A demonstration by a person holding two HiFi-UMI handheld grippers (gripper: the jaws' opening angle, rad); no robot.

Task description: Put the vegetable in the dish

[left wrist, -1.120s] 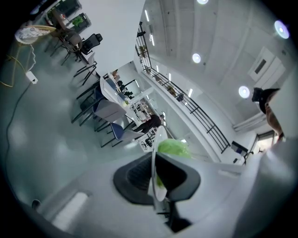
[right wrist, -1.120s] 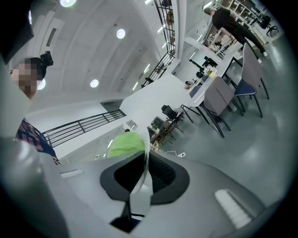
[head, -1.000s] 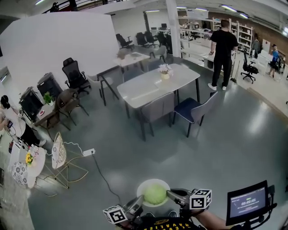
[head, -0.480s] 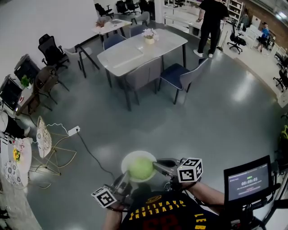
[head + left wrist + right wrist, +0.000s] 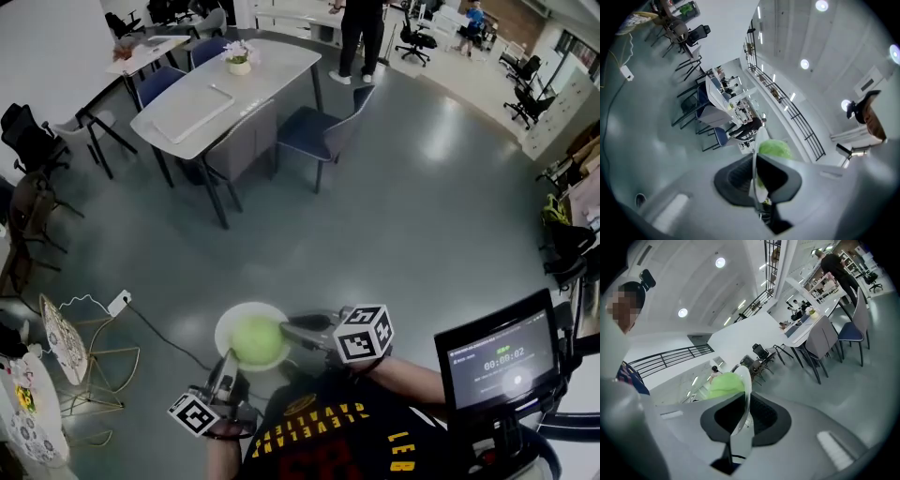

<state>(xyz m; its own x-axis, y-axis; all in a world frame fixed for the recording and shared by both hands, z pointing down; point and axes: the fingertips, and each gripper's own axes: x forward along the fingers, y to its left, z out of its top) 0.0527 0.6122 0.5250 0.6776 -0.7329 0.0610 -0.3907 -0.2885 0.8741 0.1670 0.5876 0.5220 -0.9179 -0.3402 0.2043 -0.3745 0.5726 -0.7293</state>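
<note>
Round green leafy vegetable [image 5: 257,339] sits in the middle of a shallow round white dish [image 5: 225,327]. The dish is off the ground, held up in front of the person's chest over the polished grey floor [image 5: 394,216].

Left gripper [image 5: 228,366] comes at the dish from the near-left side. In the left gripper view its two dark fingers [image 5: 736,179] are closed on the dish's thin white rim, which runs edge-on betw. them, w/ the veg showing just past the tips. Right gripper [image 5: 292,328] reaches in from the R side, its marker cube [image 5: 364,333] facing up. In the right gripper view its fingers [image 5: 761,416] likewise pinch the rim, w/ the green head bulging on the left of the dish wall. Both grippers clamp the dish at different sides; neither touches the veg itself.

Bg: long pale-grey counter [image 5: 220,89] w/ grey and blue chairs round it and a small pot of flowers [image 5: 239,58] at its far end. Person in black [image 5: 361,28] stands beyond it. Small screen on a mount [image 5: 497,352] sits just R of the right forearm. White power strip [image 5: 119,303] w/ a cable lies on the floor at left, near a gold wire-frame chair [image 5: 61,328]
</note>
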